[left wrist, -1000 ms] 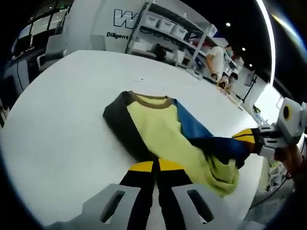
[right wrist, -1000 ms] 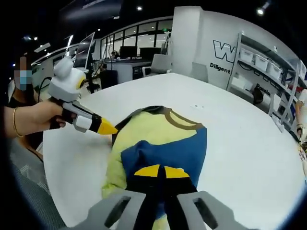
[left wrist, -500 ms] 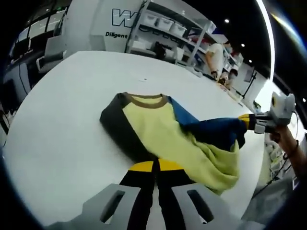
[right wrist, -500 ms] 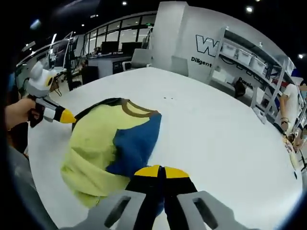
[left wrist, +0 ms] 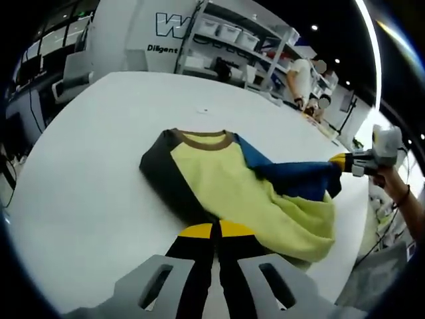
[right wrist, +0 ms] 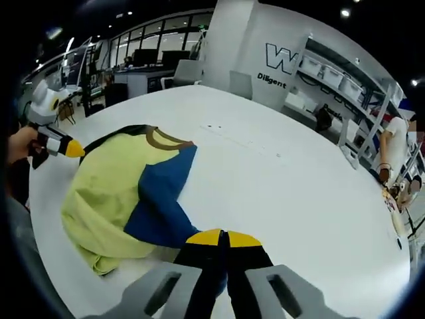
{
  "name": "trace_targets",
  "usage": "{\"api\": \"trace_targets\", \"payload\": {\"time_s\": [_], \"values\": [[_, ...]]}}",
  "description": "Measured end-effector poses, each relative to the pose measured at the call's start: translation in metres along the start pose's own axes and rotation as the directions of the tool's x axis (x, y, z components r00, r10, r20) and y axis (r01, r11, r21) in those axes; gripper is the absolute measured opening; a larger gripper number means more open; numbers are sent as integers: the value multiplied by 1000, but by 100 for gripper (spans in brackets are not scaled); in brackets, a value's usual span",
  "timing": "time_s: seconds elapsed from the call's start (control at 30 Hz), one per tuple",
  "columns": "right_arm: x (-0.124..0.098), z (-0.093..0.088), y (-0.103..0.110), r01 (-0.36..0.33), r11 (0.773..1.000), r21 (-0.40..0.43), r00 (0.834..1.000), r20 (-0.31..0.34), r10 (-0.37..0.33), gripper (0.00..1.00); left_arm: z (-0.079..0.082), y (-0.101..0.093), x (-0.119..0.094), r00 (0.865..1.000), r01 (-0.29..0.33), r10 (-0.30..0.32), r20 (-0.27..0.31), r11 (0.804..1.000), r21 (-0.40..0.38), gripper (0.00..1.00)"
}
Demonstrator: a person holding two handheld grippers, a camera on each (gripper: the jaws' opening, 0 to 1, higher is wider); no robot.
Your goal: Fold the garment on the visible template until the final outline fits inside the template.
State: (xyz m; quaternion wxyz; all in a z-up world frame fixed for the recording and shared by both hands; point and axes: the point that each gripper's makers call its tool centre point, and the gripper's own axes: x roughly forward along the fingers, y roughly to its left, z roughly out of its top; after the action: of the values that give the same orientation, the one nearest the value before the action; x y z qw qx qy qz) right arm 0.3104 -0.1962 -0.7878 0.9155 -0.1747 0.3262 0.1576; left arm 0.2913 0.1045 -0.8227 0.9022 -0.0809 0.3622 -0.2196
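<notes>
On the white round table lies a yellow, blue and black shirt; right gripper clamps its blue sleeve at six o'clock; left gripper closed, apparently empty.

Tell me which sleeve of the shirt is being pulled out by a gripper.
The blue sleeve: the right gripper has its jaws shut on its end and draws it away from the yellow body. The black sleeve lies flat on the white table.
</notes>
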Motion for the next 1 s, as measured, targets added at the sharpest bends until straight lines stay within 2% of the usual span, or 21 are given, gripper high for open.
{"api": "trace_targets", "payload": {"time_s": [0.33, 0.53, 0.8, 1.0], "values": [[0, -21, -37, 88, 996, 24, 995, -57, -86, 0, -1, 13, -6, 1000, -20, 20, -6, 1000, -3, 0], [-2, -36, -56, 136, 991, 7, 986, -97, -134, 0, -3, 22, -11, 1000, -29, 29, -4, 1000, -9, 0], [-3, -47, -79, 178, 984, -23, 975, -131, -180, 0, -4, 29, -14, 999, -41, 41, -4, 999, -14, 0], [4, -57, -94, 187, 982, -1, 971, -149, -185, 0, -4, 29, -14, 1000, -28, 28, -3, 999, -24, 0]]}}
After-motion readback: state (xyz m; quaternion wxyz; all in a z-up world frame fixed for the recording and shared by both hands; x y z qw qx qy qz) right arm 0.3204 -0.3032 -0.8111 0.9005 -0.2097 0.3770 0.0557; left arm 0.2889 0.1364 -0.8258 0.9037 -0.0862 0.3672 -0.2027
